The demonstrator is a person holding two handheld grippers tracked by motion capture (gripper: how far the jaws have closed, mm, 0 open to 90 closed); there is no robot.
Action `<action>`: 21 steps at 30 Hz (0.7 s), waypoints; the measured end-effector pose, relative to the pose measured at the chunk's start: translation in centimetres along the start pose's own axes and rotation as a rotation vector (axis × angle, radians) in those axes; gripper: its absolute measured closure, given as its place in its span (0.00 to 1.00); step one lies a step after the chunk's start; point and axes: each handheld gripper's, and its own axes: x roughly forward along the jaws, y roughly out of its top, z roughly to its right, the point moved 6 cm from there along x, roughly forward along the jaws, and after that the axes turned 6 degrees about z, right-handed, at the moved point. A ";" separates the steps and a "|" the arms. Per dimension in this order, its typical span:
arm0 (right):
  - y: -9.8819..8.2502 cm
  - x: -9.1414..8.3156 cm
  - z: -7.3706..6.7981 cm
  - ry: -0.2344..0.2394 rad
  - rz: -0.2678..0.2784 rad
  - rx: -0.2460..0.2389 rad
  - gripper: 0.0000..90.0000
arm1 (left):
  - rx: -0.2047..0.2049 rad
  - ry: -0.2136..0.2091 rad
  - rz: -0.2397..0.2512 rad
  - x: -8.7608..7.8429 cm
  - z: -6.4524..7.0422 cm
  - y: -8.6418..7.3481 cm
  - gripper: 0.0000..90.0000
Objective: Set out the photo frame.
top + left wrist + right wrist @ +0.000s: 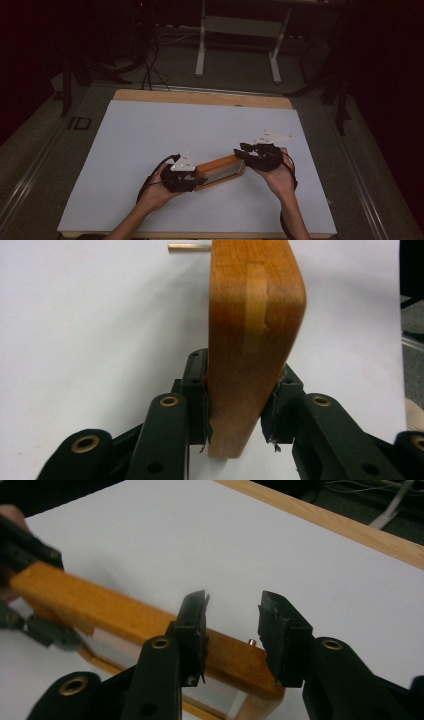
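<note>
Orange-brown wood marks the frame [220, 171] we hold low over the white table [150, 145], near its front edge and between our two hands. It is a shallow rectangular frame with a pale panel inside (we cannot tell whether that panel is glass or mirror), and nothing lies in it. Our left gripper [235, 405] is clamped on one end of the frame, pads pressed against both faces of the wood. Our right gripper [232, 625] hangs just above the other end with its jaws apart, touching nothing. A small brass pin [189, 247] sticks out sideways from the frame.
</note>
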 end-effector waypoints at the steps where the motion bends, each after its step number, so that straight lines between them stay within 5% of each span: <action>1: 0.0 -0.1 0.0 0.002 -0.001 -0.002 0.68 | -0.008 -0.004 0.008 -0.4 -0.2 0.2 0.77; 10: 0.2 -0.3 -1.3 0.116 -0.004 -0.077 0.53 | -0.052 -0.031 0.028 -2.3 -1.1 2.0 0.77; 21: 0.7 1.3 -2.6 0.220 0.002 -0.122 0.38 | -0.025 -0.062 0.063 -3.1 -1.3 3.9 0.77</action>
